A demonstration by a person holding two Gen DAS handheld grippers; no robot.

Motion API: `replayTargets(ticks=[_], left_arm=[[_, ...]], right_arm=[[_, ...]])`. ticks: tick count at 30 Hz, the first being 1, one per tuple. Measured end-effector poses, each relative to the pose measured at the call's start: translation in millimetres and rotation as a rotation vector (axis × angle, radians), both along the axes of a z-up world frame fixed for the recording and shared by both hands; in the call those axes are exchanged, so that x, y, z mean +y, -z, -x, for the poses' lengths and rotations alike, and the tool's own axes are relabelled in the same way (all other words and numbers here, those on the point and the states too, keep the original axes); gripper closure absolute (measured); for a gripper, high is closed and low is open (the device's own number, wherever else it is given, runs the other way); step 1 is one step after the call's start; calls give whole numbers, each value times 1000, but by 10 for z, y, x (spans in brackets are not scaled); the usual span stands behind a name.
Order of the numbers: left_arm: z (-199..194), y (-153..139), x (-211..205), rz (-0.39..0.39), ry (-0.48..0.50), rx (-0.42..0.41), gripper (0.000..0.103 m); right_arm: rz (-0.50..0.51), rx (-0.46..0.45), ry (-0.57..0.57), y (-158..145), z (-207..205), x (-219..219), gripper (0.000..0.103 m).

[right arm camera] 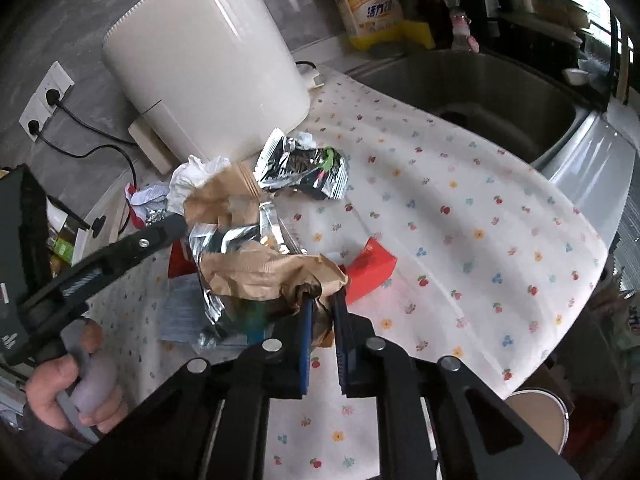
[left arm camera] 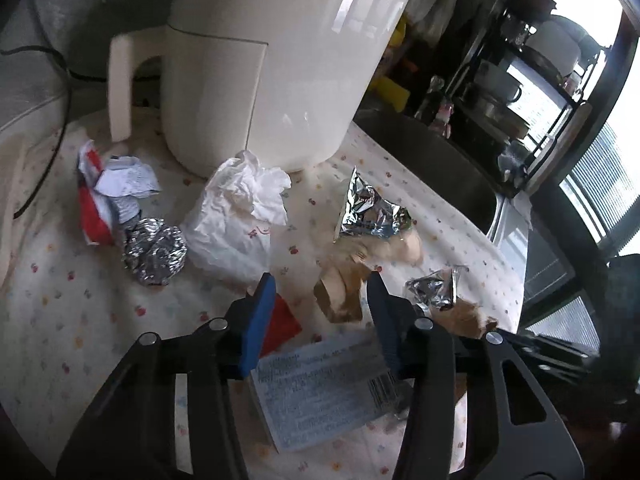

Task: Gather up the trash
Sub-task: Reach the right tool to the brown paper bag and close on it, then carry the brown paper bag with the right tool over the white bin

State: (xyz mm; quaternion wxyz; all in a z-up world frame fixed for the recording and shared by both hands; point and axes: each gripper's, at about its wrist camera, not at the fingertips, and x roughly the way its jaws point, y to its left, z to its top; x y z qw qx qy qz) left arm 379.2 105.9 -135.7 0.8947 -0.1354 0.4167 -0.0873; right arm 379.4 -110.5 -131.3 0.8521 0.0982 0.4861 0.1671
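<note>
The right hand-held gripper (right arm camera: 322,320) pinches crumpled brown paper (right arm camera: 272,268); the left hand-held gripper (left arm camera: 320,300) stands half-open around a printed packet (left arm camera: 320,384).

At the bottom of the frame the left hand-held gripper (left arm camera: 320,304) stands partly apart over a printed flat packet (left arm camera: 320,392) on the floral-clothed bench (left arm camera: 80,320). Between its blue fingers (left arm camera: 256,320) lie a red scrap (left arm camera: 282,322) and crumpled brown paper (left arm camera: 340,296). A white appliance (left arm camera: 280,60) fills the top centre.
</note>
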Motion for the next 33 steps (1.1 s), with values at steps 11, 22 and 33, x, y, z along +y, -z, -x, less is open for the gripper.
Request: replayTargets(ticks=[11,22,33], left_arm=[[-349,174,-164,4,81,88,88],[-103,-265,-12,-1,8,-32,98],[594,-703,86,-31,-176,-117,98]], right_arm=[[2,-1,82,-295,47,-218,92],[-1,-43,135,-510,155,-483,92],[-39,-103,43,-647,411,-659,92]])
